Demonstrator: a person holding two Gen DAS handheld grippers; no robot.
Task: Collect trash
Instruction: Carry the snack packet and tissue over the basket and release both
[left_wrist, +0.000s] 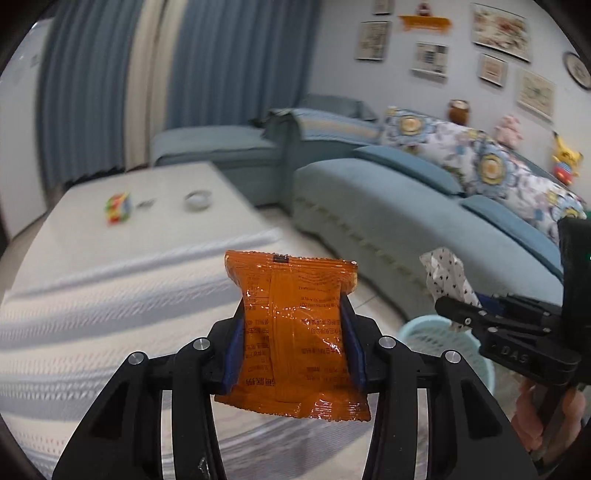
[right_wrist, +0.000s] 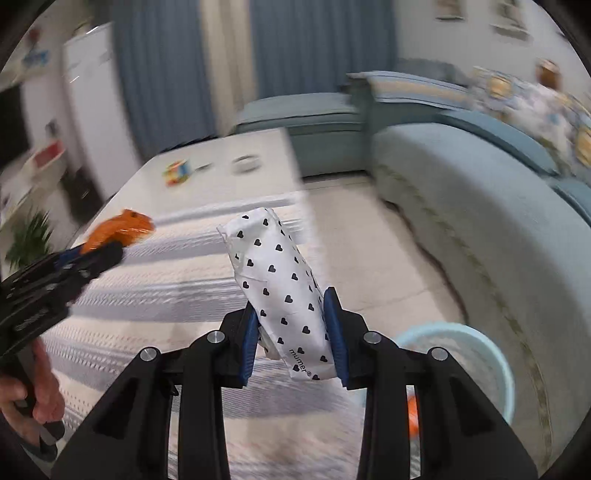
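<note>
Left wrist view. The left gripper (left_wrist: 293, 343), nearest the lens at 6 o'clock, has its blue-padded fingers (left_wrist: 233, 354) clenched on an orange snack packet (left_wrist: 291, 332), which stands upright above the striped tablecloth (left_wrist: 92, 295). At 4 o'clock the right gripper (left_wrist: 452, 314) enters from the edge, grasping a white heart-print tissue pack (left_wrist: 445, 273) above the pale blue wastebasket (left_wrist: 424, 334) on the floor. At 10 o'clock, on the bare tabletop, lie a puzzle cube (left_wrist: 119, 208) and a small white dish (left_wrist: 197, 200), well apart from the grippers. A blue sofa (left_wrist: 369, 214) fills 2 to 3 o'clock.

Right wrist view. The right gripper (right_wrist: 293, 339) at 6 o'clock grips the heart-print tissue pack (right_wrist: 277, 288), tilted with its top toward 11 o'clock. The wastebasket (right_wrist: 495, 354) sits at 4 o'clock, beside the sofa (right_wrist: 480, 221); something orange (right_wrist: 413, 417) shows inside, partly hidden. At 9 o'clock the left gripper (right_wrist: 105, 245) clamps the orange packet (right_wrist: 125, 227) over the tablecloth (right_wrist: 166, 288).
</note>
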